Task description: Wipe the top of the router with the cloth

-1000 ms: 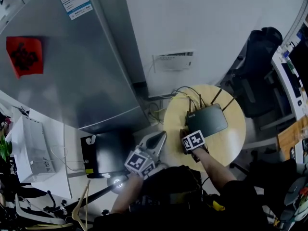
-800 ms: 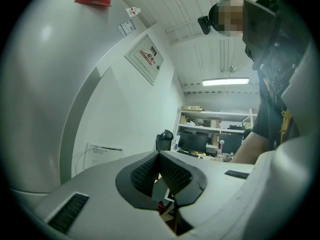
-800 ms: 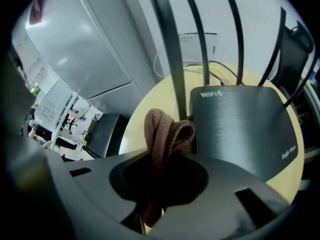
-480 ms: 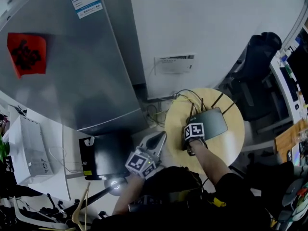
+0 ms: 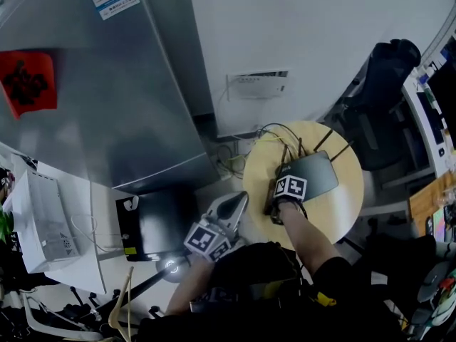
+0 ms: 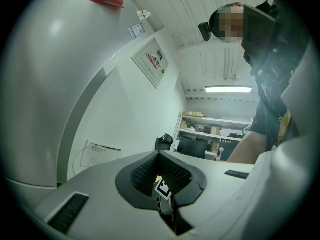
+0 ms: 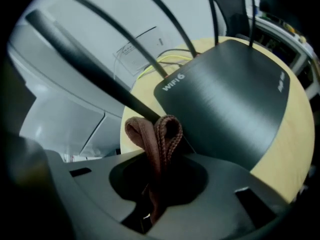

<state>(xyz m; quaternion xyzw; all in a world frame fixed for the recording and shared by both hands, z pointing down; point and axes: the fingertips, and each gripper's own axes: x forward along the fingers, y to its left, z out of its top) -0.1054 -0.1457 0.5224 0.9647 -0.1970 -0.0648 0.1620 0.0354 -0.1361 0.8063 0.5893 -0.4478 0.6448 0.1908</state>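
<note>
Grey refrigerator (image 5: 92, 98) fills the left of the head view, with a red paper square (image 5: 27, 80) on its door and a white wall (image 5: 299, 34) beside it. A round pale-wood surface (image 5: 335, 209) stands against the wall, a black office chair (image 5: 381, 98) just beyond it.

Router (image 5: 310, 177) lies flat on the surface: a dark slab with a brushed top, thin antennas (image 7: 100, 74) raised along its far edge, and cables (image 5: 274, 132) trailing toward the wall.

Right gripper (image 5: 285, 185) is at the router's near-left corner. Its fingers are clamped on a folded brown cloth (image 7: 157, 136), a loop of which sticks out past the tips beside an antenna base. Cloth-to-router contact: cannot tell.

Left gripper (image 5: 226, 216) is off the surface, well apart from the router, fingers together with nothing between them.

Right gripper view only: "WIFI6" print on the router top. Left gripper view only: shelves (image 6: 215, 131) across the room and a ceiling light (image 6: 228, 89).
</note>
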